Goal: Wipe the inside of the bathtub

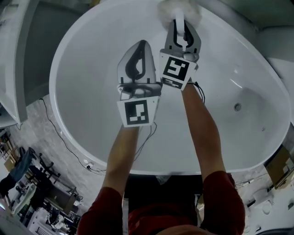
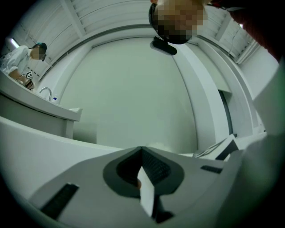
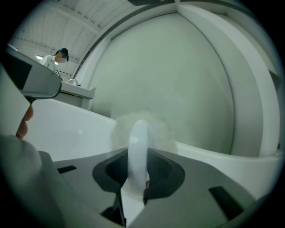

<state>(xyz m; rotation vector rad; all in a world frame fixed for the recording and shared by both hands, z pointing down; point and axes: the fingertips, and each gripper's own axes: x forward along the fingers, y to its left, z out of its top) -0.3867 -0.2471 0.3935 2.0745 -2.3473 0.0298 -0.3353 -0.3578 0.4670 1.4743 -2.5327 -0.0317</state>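
Note:
The white oval bathtub (image 1: 92,110) fills the head view. My right gripper (image 1: 182,28) is shut on the white handle (image 3: 138,147) of a fluffy white scrubber (image 1: 180,10), whose head (image 3: 143,124) rests at the tub's far wall just under the rim. My left gripper (image 1: 141,45) hangs over the tub's middle, just left of the right one. Its jaws are shut (image 2: 141,150) with nothing between them, and it points at the tub's pale wall (image 2: 133,89).
The drain (image 1: 237,107) sits in the tub floor at the right. A black cable (image 1: 59,137) runs on the tiled floor along the tub's left side. Clutter (image 1: 32,193) lies at lower left, and a cardboard box (image 1: 280,165) at lower right.

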